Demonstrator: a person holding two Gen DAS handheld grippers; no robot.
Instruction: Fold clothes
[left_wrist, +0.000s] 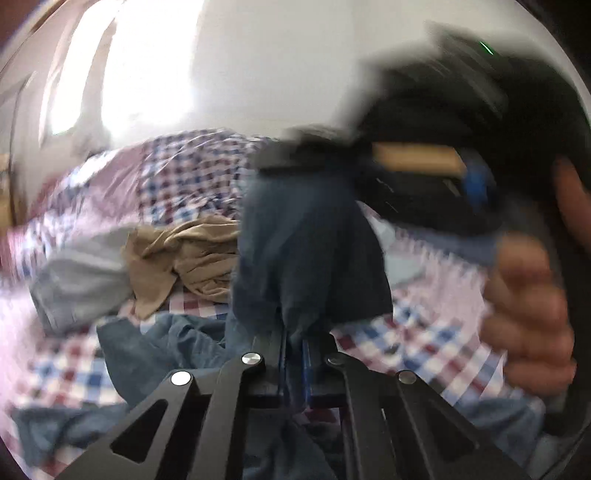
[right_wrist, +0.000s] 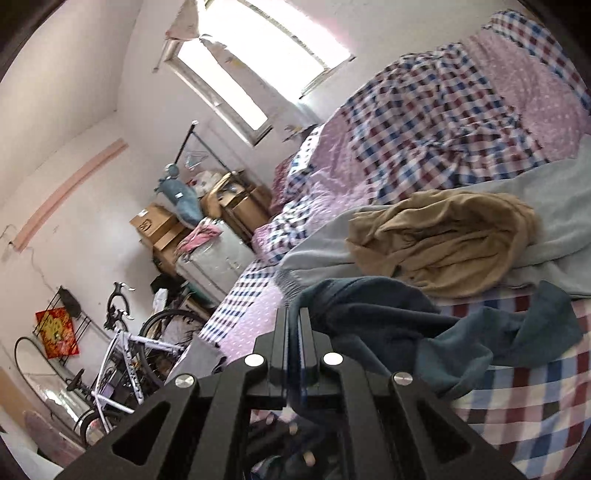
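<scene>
1. Left gripper (left_wrist: 293, 339): fingers pressed together on a fold of the dark blue garment (left_wrist: 306, 254). The cloth rises from the fingertips as a raised, bunched mass, blurred in this view.
2. Right gripper (right_wrist: 293, 321): fingers likewise closed tight, with an edge of the same dark blue garment (right_wrist: 406, 325) pinched between them. From there the cloth trails off to the right across the bed.
3. In the left wrist view the right gripper (left_wrist: 436, 192) shows as a dark, smeared shape in the upper right, with the person's hand (left_wrist: 528, 314) wrapped around its handle at the right edge.
4. Just beyond the blue garment lies a crumpled tan garment (right_wrist: 443, 243), resting on top of a pale grey garment (right_wrist: 554, 206) that is spread flat beneath it.
5. All the clothes sit on a bed covered by a checked sheet (right_wrist: 535, 406) in red, blue and white; a rumpled checked and pink quilt (right_wrist: 443, 110) is heaped at the far end.
6. Beyond the bed's edge: a white bicycle (right_wrist: 125, 354) on the floor, cardboard boxes (right_wrist: 155, 225) stacked against the wall, and a bright window (right_wrist: 258, 55) above them.
</scene>
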